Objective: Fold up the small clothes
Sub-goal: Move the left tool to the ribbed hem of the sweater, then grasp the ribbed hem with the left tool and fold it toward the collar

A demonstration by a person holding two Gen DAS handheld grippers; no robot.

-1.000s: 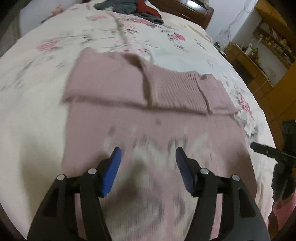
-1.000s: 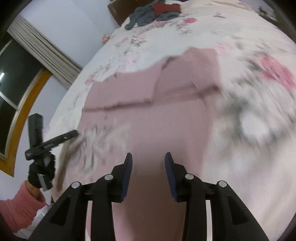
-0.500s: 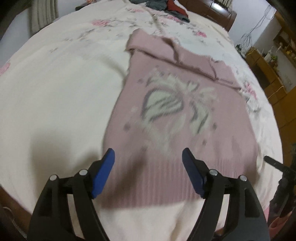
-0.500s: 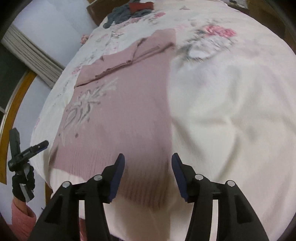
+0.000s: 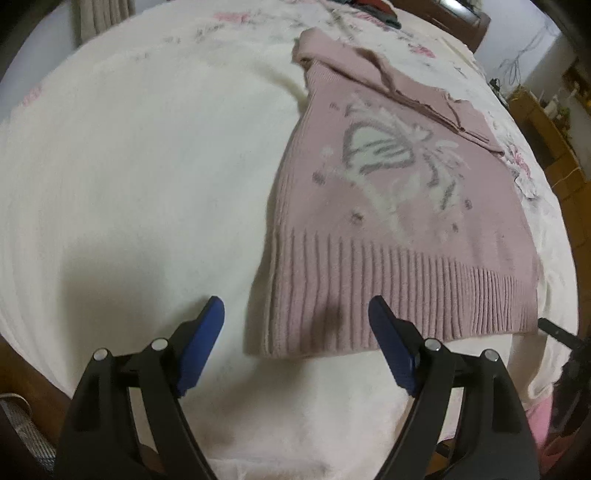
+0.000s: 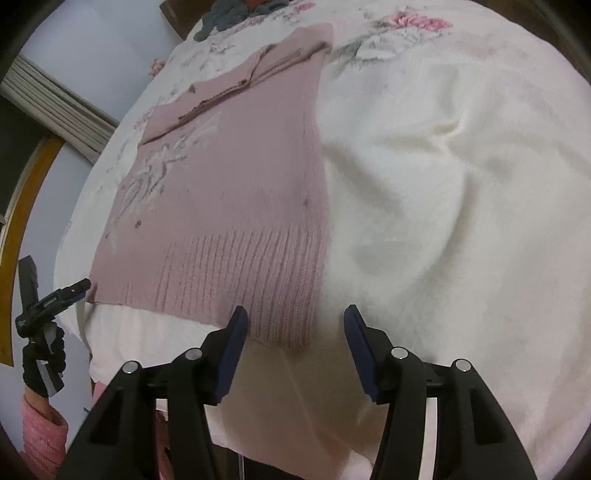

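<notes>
Bedroom, cream floral bedspread point(image 5: 129, 166) on the bed, wooden headboard point(image 5: 461, 14) at 1 o'clock in the left view, window blinds point(image 6: 55, 99) at 10 o'clock in the right view. Pink sweater point(image 5: 388, 206) lies flat on the bedspread, ribbed hem nearest the cameras, sleeves folded across its top edge, white-grey knit motif on the chest. Dark clothes pile point(image 6: 229, 14) at 12 o'clock past the sweater, well apart from it. Left hand-held gripper point(image 5: 295, 325): jaws wide apart, holding nothing, just short of the hem's left corner, which sits between the blue pads point(image 5: 201, 343). Right hand-held gripper point(image 6: 293, 328): jaws also spread, empty, hem's right corner between its pads. Left hand-held gripper also shows at 8 o'clock in the right view, held by a gloved hand point(image 6: 40, 365) with pink sleeve point(image 6: 40, 432).
</notes>
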